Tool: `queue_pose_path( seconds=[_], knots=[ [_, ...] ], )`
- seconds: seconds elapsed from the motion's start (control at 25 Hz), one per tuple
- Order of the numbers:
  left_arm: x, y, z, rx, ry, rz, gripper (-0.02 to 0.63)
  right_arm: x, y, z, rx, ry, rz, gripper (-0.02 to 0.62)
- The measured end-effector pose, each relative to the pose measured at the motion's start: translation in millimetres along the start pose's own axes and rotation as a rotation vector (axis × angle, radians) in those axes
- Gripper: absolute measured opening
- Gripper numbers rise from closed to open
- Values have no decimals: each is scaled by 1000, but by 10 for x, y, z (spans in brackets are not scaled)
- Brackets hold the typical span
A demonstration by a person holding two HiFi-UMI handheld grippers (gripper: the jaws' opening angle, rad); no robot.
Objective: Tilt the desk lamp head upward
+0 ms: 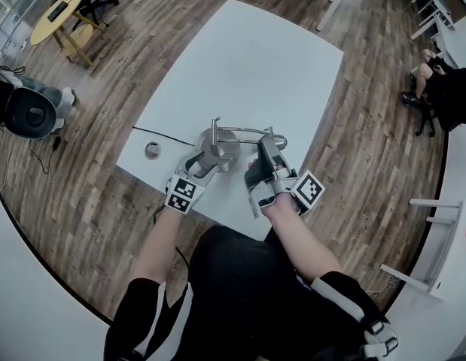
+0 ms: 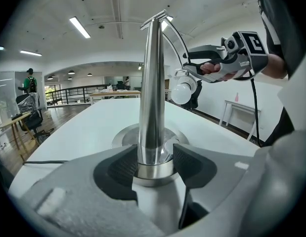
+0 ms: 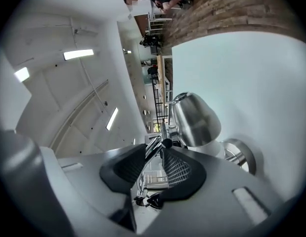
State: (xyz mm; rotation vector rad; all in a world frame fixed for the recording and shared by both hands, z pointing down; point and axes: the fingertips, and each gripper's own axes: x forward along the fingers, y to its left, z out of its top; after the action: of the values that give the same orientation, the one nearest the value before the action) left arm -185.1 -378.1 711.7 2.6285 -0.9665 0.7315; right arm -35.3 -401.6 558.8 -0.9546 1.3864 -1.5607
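The left claw clamps the lamp post; the right claw grips the thin lamp arm beside the lamp head.

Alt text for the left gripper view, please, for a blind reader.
The left tool clamps a shiny upright lamp post just above its round base on a white table. At upper right, the right tool straddles the lamp's arm above the white bulb.

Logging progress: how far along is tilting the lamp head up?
Done: the left gripper clamps the lamp post near its base, steadying it. In hand: the right gripper has its jaws either side of the thin stem by the lamp head; a firm pinch isn't clear. Left: the tilt itself; the head faces downward.
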Motion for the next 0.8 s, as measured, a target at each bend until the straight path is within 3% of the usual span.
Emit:
queue_pose_path(
  seconds=[0.8],
  knots=[
    [24,1,-8,4,20,-4,230,13,674,-4,-324,62,90,74]
  ],
)
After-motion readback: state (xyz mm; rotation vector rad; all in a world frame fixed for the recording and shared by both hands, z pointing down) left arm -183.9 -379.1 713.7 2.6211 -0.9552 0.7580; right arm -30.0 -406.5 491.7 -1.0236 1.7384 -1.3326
